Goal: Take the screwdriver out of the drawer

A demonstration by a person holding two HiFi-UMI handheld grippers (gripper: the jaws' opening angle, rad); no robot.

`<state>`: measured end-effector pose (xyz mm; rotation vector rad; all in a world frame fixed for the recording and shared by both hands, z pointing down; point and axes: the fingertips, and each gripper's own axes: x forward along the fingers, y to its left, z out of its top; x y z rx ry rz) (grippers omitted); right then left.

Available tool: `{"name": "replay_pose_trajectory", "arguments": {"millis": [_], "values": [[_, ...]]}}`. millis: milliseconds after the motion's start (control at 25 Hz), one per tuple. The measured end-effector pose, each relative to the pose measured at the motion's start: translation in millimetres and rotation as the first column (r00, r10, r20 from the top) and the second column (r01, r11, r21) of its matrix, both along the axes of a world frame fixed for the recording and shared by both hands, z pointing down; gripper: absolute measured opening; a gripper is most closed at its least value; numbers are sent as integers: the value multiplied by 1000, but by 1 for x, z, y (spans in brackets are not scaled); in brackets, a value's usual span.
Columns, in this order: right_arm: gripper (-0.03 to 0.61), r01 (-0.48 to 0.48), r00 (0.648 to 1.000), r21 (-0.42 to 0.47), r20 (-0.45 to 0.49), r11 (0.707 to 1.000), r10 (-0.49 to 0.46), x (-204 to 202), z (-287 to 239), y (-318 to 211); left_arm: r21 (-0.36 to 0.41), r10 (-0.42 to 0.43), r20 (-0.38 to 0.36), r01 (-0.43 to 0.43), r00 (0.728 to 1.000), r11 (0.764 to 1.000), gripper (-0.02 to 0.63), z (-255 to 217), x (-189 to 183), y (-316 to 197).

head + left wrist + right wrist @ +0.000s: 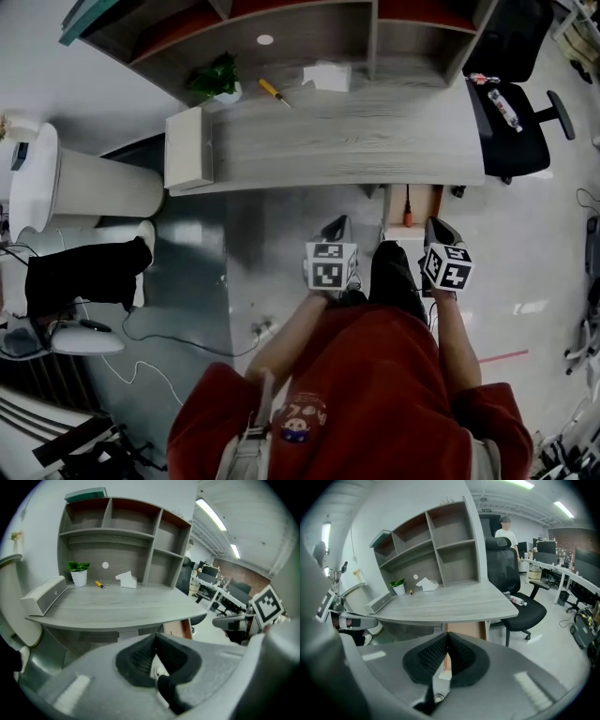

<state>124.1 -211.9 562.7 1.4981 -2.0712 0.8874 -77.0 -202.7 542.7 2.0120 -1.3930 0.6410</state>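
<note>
An open wooden drawer (424, 201) juts out under the grey desk (356, 141). Inside it lies a thin tool with a red handle (408, 217), which looks like the screwdriver. My left gripper (336, 232) hangs in front of the desk, left of the drawer, with its pads together and nothing between them. My right gripper (439, 231) is at the drawer's right front corner, also shut and empty. The left gripper view (154, 638) shows the drawer's side (180, 629) just ahead. From the right gripper view (447, 634) the drawer front (464, 629) is straight in front.
A yellow-handled screwdriver (274, 91), a potted plant (217, 80) and a white tissue pack (326, 75) sit at the back of the desk under the shelves. A white box (187, 148) lies at its left end. A black office chair (511, 122) stands right.
</note>
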Motion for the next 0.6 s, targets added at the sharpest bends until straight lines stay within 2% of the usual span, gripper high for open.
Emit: {"name": "replay_pose_trajectory", "arguments": {"millis": [480, 600], "values": [[7, 40, 999, -27, -24, 999, -41, -5, 18, -4, -25, 13, -3, -13, 1000, 1000, -2, 12, 8, -6], [73, 42, 999, -30, -24, 999, -43, -6, 21, -5, -29, 16, -3, -16, 1000, 999, -2, 14, 9, -7]]}}
